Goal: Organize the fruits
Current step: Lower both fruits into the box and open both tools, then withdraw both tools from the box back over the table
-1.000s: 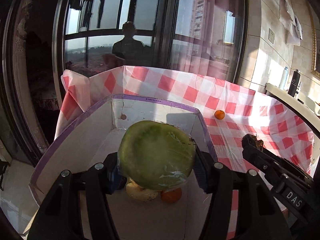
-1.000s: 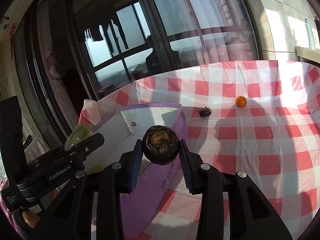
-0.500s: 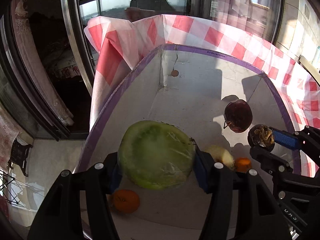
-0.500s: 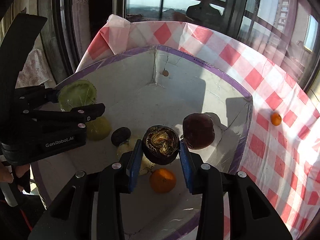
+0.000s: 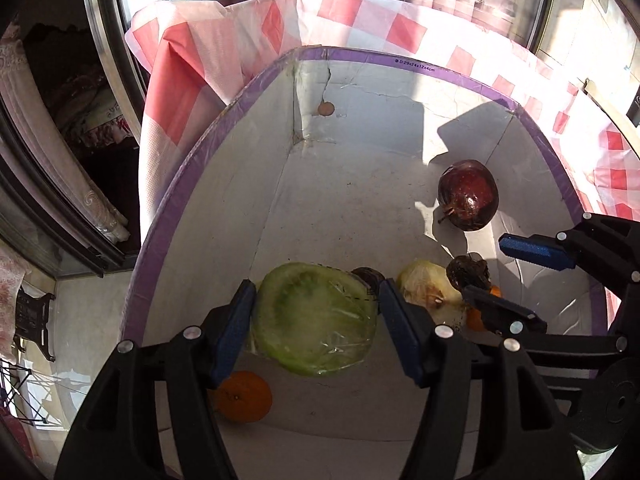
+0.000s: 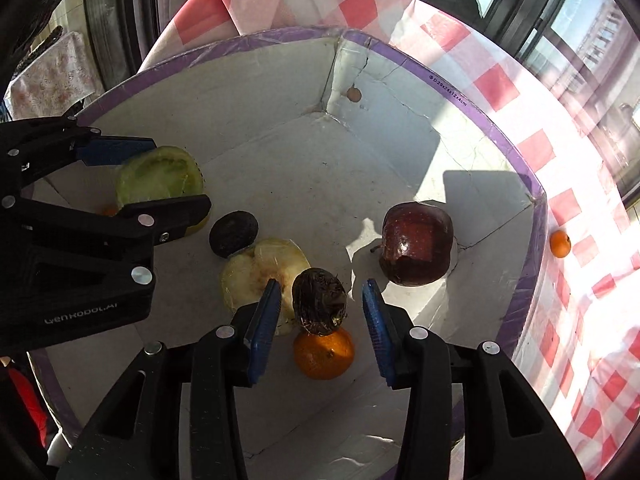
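1. The white box (image 5: 208,200) with a purple rim sits on the desk over a red-checked cloth (image 6: 500,80). Its near-left corner lies close to the desk edge, by the window frame. The far half of the box floor is bare, while the fruit crowds the near half.
2. The left gripper (image 5: 316,312) has its jaws closed on a plastic-wrapped green melon half (image 5: 316,320), held inside the box close to the left wall. Whether the melon rests on the floor cannot be told.
3. The right gripper (image 6: 320,312) has its jaws parted, and neither blue pad touches the dark, shrivelled fruit (image 6: 319,300) between them. That fruit sits on or against an orange (image 6: 324,354), and which it is cannot be told.
4. Only the right wrist view shows a small orange (image 6: 559,243) on the cloth outside the box, just beyond its right wall. It also shows clearly a dark round fruit (image 6: 234,233) touching the wrapped pale apple half (image 6: 260,272).
5. Only the left wrist view shows clearly a second orange (image 5: 243,398) in the box beneath the left jaws.
6. A dark red apple (image 6: 416,244) stands near the right wall, apart from the cluster.
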The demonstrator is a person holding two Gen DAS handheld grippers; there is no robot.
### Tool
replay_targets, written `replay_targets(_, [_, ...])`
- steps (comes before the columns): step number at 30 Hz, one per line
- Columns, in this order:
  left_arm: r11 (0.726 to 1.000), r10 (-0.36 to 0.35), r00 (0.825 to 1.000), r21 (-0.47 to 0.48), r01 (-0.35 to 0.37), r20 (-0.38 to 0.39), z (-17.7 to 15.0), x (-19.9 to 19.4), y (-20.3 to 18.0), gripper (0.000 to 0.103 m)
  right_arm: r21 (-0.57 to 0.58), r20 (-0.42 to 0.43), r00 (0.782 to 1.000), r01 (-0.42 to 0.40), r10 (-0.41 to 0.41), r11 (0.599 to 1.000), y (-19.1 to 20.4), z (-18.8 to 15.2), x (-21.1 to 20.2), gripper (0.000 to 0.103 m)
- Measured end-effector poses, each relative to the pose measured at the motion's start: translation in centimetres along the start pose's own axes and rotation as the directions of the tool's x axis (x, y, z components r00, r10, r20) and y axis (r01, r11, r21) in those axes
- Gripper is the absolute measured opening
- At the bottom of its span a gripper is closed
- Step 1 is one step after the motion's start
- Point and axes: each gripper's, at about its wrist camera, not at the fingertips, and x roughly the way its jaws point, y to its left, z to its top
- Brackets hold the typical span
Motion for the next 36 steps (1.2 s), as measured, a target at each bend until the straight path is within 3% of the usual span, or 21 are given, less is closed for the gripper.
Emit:
replay_targets(2, [1.000, -0.001, 1.000, 0.003, 0.001, -0.005, 0.1, 0.0, -0.1, 0.068, 0.005, 0.006, 1.000, -0.006, 0.006, 1.000, -0.1, -0.1, -0.2, 0.051])
replay_targets(8, [1.000, 0.000, 1.000, 0.000, 0.000, -0.019, 0.1, 0.1, 0.0, 0.070, 0.024, 0.038, 0.999, -0.021, 0.021, 0.999, -0.2, -0.3, -1.0, 0.054])
replay_targets(12, [1.000, 0.003, 1.000, -0.014, -0.003, -0.031, 0.1, 0.1, 0.0, 0.070, 0.059, 0.118, 0.993, -0.037, 0.030, 0.998, -0.6, -0.5, -1.9, 0.062])
replay_targets(15, [0.999, 0.029, 0.999, -0.027, -0.029, 0.021, -0.2, -1.1, -0.4, 0.076, 0.128, 0.288, 0.957, -0.061, 0.022, 0.990, -1.5, -2.0, -4.6, 0.067])
replay_targets(17, [0.997, 0.071, 0.988, -0.014, -0.070, 0.141, -0.4, -3.5, -1.8, 0.082, 0.187, 0.429, 0.903, -0.086, -0.002, 0.979, -2.9, -4.0, -7.3, 0.076])
replay_targets(19, [0.997, 0.067, 0.949, 0.009, -0.073, 0.309, -0.5, -6.8, -3.9, 0.093, 0.268, 0.557, 0.827, -0.096, -0.073, 0.959, -5.0, -6.9, -9.9, 0.086])
replay_targets(20, [0.997, 0.052, 0.917, 0.031, -0.069, 0.395, -0.7, -8.6, -5.3, 0.102, 0.308, 0.594, 0.798, -0.108, -0.102, 0.945, -6.2, -8.4, -10.7, 0.086])
replay_targets(21, [0.996, 0.028, 0.882, 0.057, -0.062, 0.471, -1.0, -10.1, -6.8, 0.101, 0.353, 0.611, 0.781, -0.122, -0.130, 0.928, -7.6, -9.9, -11.2, 0.086])
replay_targets(23, [0.991, -0.041, 0.805, 0.127, -0.043, 0.591, -1.7, -12.8, -10.4, 0.101, 0.464, 0.601, 0.775, -0.143, -0.192, 0.874, -11.1, -12.9, -11.4, 0.086])
replay_targets(25, [0.976, -0.138, 0.743, 0.218, -0.012, 0.655, -2.3, -14.1, -14.4, 0.101, 0.582, 0.546, 0.797, -0.139, -0.258, 0.801, -14.6, -16.2, -10.7, 0.086])
replay_targets(26, [0.965, -0.187, 0.726, 0.261, 0.011, 0.662, -2.6, -14.1, -16.5, 0.101, 0.636, 0.507, 0.813, -0.131, -0.285, 0.760, -16.3, -17.7, -10.1, 0.087])
replay_targets(27, [0.954, -0.232, 0.719, 0.297, 0.037, 0.655, -2.9, -13.8, -18.3, 0.101, 0.692, 0.464, 0.830, -0.122, -0.309, 0.711, -17.9, -19.6, -9.4, 0.087])
replay_targets(29, [0.927, -0.306, 0.735, 0.366, 0.084, 0.606, -3.0, -11.9, -22.6, 0.101, 0.781, 0.387, 0.855, -0.106, -0.345, 0.615, -20.5, -23.0, -8.1, 0.087])
replay_targets(32, [0.888, -0.365, 0.792, 0.439, 0.138, 0.489, -2.7, -7.1, -28.1, 0.101, 0.859, 0.312, 0.871, -0.088, -0.380, 0.504, -23.2, -27.4, -7.1, 0.087])
replay_targets(34, [0.892, -0.355, 0.839, 0.419, 0.172, 0.413, -1.6, -3.2, -30.2, 0.101, 0.883, 0.274, 0.875, -0.064, -0.400, 0.465, -24.4, -29.3, -6.8, 0.087])
replay_targets(36, [0.913, -0.316, 0.883, 0.366, 0.183, 0.347, -0.2, 0.9, -31.5, 0.101, 0.894, 0.243, 0.879, -0.039, -0.410, 0.446, -25.5, -30.5, -6.4, 0.087])
